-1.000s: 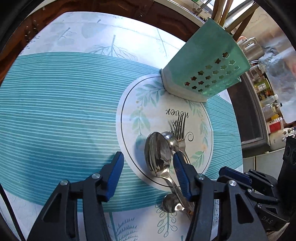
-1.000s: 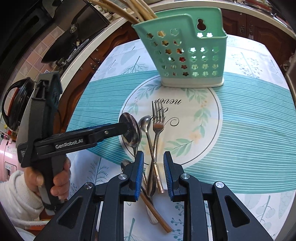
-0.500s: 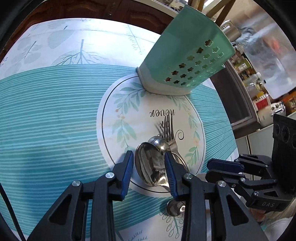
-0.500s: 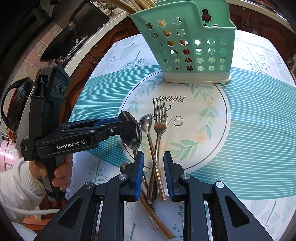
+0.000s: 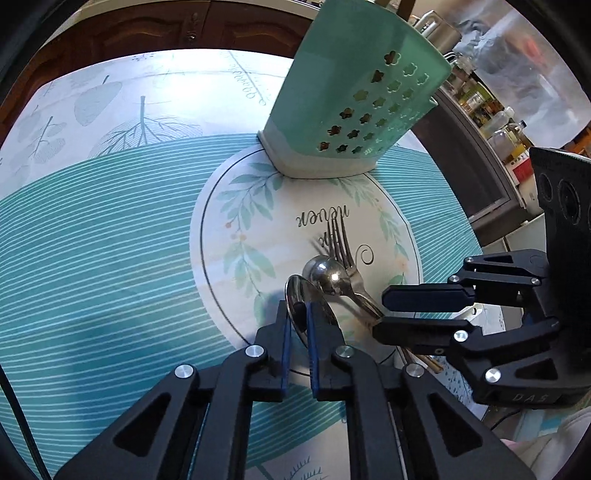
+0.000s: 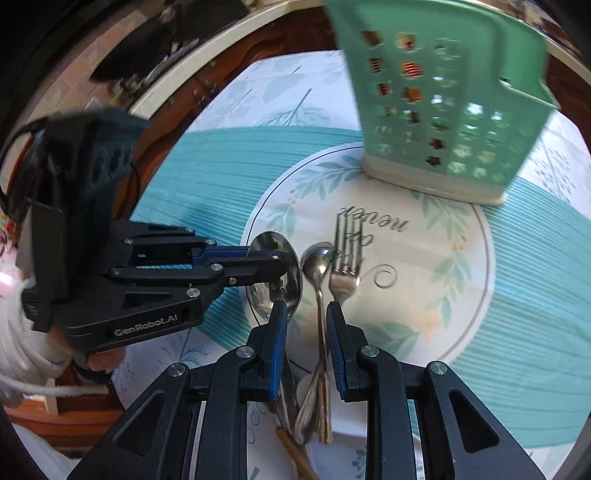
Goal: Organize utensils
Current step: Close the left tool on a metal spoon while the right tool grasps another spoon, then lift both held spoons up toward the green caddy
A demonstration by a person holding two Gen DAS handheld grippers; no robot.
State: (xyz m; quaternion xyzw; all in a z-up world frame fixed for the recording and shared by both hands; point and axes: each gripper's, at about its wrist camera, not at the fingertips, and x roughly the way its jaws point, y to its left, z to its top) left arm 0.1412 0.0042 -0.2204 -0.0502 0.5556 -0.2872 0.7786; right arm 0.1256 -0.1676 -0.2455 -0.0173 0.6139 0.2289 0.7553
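A large steel spoon (image 5: 314, 295) (image 6: 291, 258), a small steel spoon (image 5: 327, 275) (image 6: 317, 258) and a fork (image 5: 341, 240) (image 6: 345, 251) lie side by side on the round print of the tablecloth. My left gripper (image 5: 296, 314) (image 6: 275, 260) is shut on the large spoon's bowl. My right gripper (image 6: 303, 314) (image 5: 384, 308) is open over the handles of the small spoon and fork, its jaws on either side of the small spoon's handle. A mint green perforated utensil holder (image 5: 354, 99) (image 6: 443, 110) stands behind them.
Brown chopsticks (image 6: 295, 454) lie under the handles at the near edge. The table (image 5: 92, 240) has a teal striped cloth. Dark wood cabinets (image 5: 147, 33) lie beyond it. A shelf with bottles (image 5: 498, 122) stands at the right.
My left gripper has closed from wide open onto the large spoon's bowl. My right gripper has moved forward along the handles, still open. Both views have drawn nearer to the holder.
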